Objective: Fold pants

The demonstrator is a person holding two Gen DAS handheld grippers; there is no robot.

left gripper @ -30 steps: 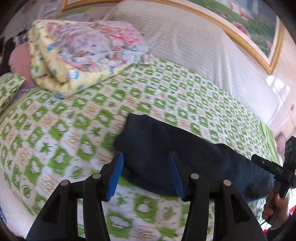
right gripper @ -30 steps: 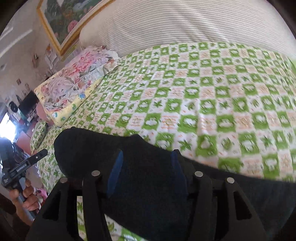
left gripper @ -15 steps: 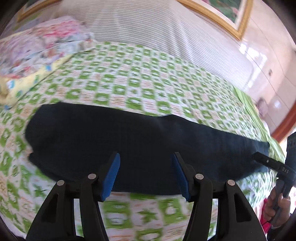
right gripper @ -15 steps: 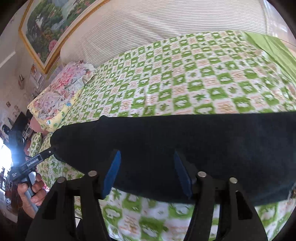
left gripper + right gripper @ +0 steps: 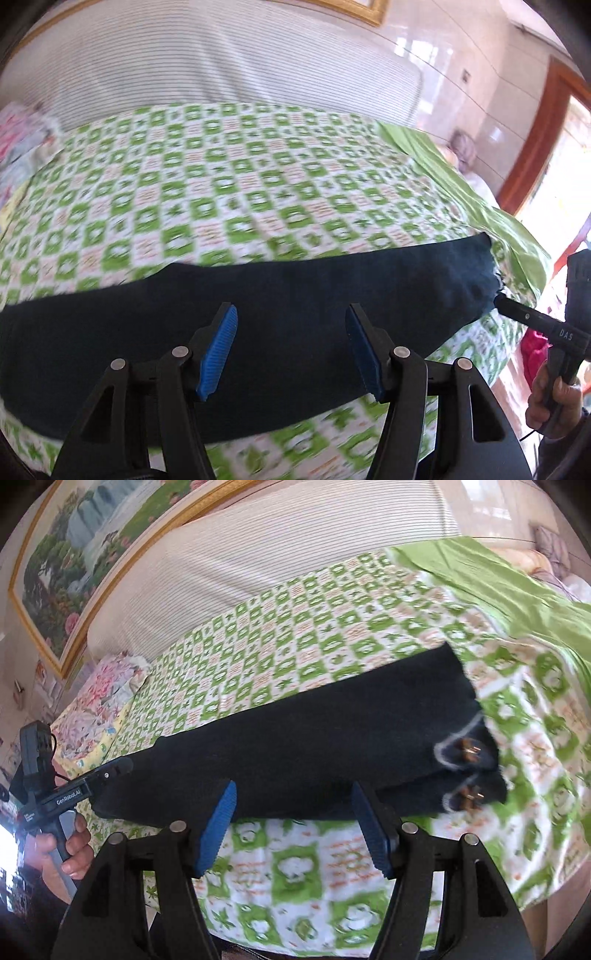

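pants (image 5: 295,321) flat on bed (image 5: 229,192), halved lengthwise, ready for next fold | left gripper (image 5: 291,347) and right gripper (image 5: 291,823): fingers just opened wider, gripping nothing; poised above cloth

Pants (image 5: 332,734): dark navy, folded into one long band, laid flat across the bed; two metal-trimmed details seen at one end.

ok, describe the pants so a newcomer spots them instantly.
On the bed's green-and-white checkered sheet, near its front edge, lies a long dark navy strip: the pants, folded lengthwise. Only they are plain and dark, with metal-studded pale-trimmed cuffs at the right end.
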